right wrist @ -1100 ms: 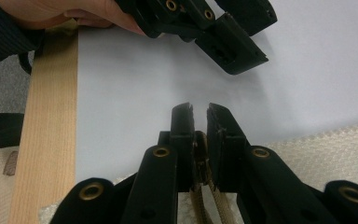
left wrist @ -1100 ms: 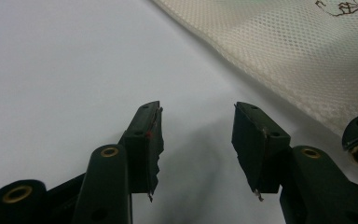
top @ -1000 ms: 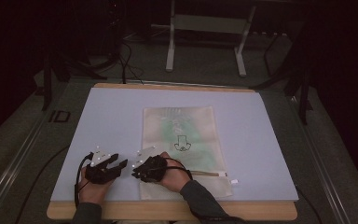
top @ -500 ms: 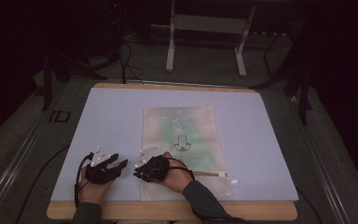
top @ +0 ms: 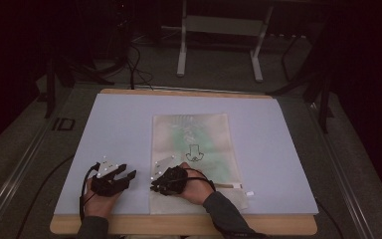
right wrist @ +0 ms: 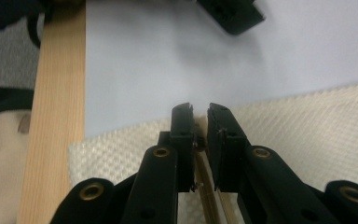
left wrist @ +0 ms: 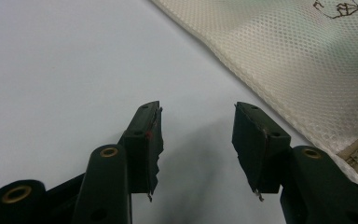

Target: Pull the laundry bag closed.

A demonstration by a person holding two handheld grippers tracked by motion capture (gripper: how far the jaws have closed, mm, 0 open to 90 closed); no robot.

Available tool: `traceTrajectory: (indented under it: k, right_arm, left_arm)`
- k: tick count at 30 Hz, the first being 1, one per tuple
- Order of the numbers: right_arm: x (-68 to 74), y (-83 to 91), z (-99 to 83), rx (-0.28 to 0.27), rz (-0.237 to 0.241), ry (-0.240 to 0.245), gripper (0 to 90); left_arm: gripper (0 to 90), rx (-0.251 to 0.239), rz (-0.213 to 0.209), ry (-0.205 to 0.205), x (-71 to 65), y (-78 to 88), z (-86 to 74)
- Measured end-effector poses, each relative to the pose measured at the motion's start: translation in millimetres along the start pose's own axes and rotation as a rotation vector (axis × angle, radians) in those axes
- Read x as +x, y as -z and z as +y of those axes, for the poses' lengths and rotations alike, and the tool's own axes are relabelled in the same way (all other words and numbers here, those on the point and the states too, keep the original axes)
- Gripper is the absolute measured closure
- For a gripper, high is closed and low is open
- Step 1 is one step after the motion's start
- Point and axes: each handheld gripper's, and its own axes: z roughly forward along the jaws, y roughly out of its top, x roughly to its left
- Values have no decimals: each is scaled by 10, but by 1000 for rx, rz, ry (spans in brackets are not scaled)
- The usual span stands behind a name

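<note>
We see a pale lavender-blue sheet covering most of the light wooden desk, whose bare wood edge shows along the near side and as a thin strip at the far side. Beyond the desk, on the dark grey carpeted floor, stands a white metal frame with two legs. Black cables trail across the floor at the far left. A dark stand rises at the far right.
</note>
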Motion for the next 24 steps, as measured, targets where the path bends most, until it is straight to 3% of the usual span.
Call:
traceTrajectory:
  k: [10,14,24]
  right_arm:
    - [-51,-40,-5,67,36,-4,771]
    - [-75,-81,-6,87,44,-20,796]
    - [-110,-99,0,101,66,-18,812]
  left_arm:
    - [513,-2,-1,1,-1,-2,0]
    - [513,-1,-2,0,-1,0,0]
    - [532,-9,-27,-4,-4,13,0]
